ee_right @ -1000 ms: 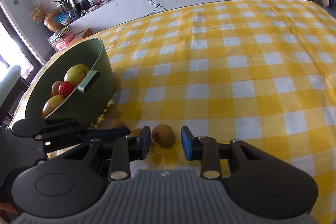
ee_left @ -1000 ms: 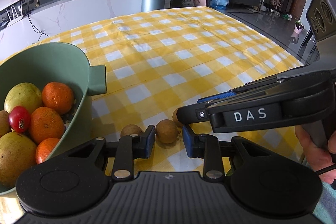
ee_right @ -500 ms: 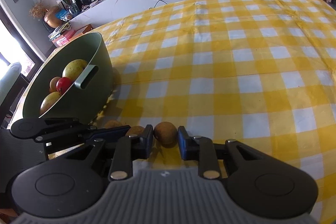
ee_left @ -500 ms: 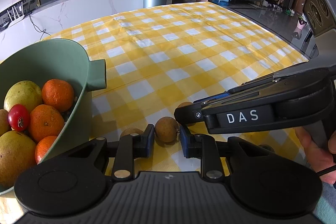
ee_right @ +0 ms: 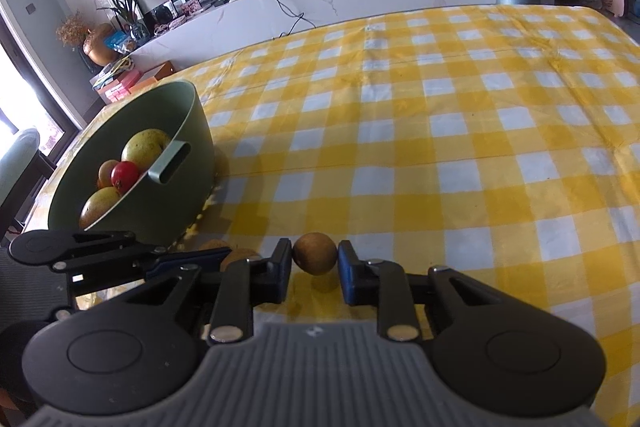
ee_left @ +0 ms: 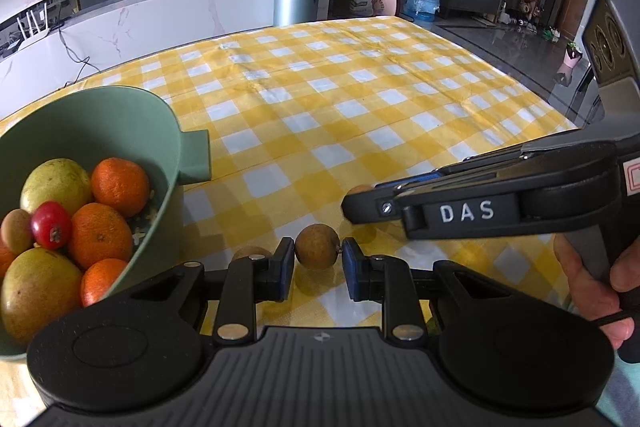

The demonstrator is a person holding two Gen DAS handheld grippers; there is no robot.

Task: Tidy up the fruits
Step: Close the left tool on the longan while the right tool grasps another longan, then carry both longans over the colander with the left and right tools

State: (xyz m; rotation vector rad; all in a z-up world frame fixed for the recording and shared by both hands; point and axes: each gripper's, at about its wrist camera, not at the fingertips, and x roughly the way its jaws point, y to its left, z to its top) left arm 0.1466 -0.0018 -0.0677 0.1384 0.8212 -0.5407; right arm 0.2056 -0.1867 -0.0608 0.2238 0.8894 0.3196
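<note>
Longans are clamped on the checked cloth (ee_left: pixel 360 115), one (ee_left: pixel 317 247) between the left gripper (ee_left: pixel 316 263) pads, another (ee_right: pixel 315 253) between the right gripper (ee_right: pixel 313 263) pads, a third (ee_left: pixel 252 253) left of the left gripper, beside the fruit-filled bowl (ee_left: pixel 120 107).

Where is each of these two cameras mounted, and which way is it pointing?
Left wrist: on the left gripper, looking down its fingers at a small brown fruit it pinches; the right gripper and a hand show.
Right wrist: on the right gripper, looking down at another brown fruit it pinches; the left gripper shows.
Shared: green bowl, yellow checked tablecloth.
</note>
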